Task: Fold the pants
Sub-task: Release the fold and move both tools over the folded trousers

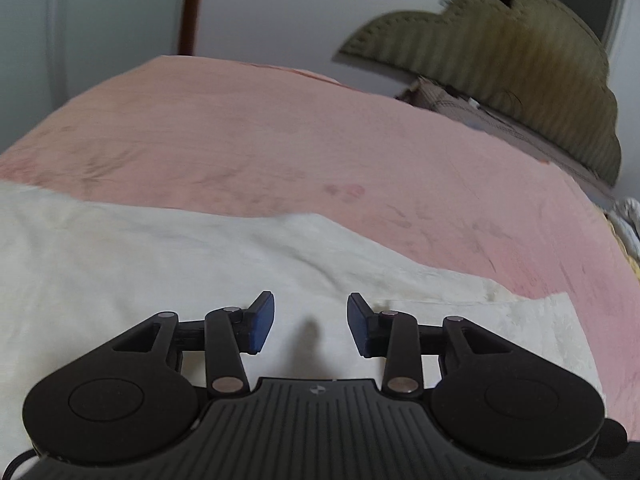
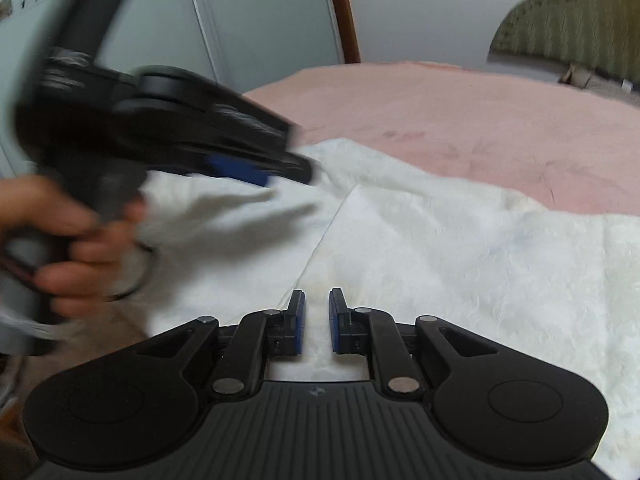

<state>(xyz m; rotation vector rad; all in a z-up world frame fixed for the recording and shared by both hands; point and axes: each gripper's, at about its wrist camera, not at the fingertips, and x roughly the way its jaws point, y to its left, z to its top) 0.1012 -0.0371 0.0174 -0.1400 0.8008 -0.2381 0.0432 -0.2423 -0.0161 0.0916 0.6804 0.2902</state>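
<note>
White pants (image 1: 168,264) lie spread on a pink bed sheet (image 1: 280,128). In the left wrist view my left gripper (image 1: 311,322) is open and empty, just above the white cloth. In the right wrist view the pants (image 2: 460,248) fill the near part of the bed, with a fold edge running diagonally toward my right gripper (image 2: 317,316). Its jaws stand a small gap apart over the cloth, with nothing between them. The left gripper (image 2: 256,170) also shows there at the left, blurred, held in a hand above the pants.
An olive padded headboard (image 1: 520,64) stands at the far right of the bed, also in the right wrist view (image 2: 568,32). A pale wardrobe (image 2: 248,20) and a brown wooden post (image 2: 344,12) stand behind the bed. The pink sheet (image 2: 480,120) stretches beyond the pants.
</note>
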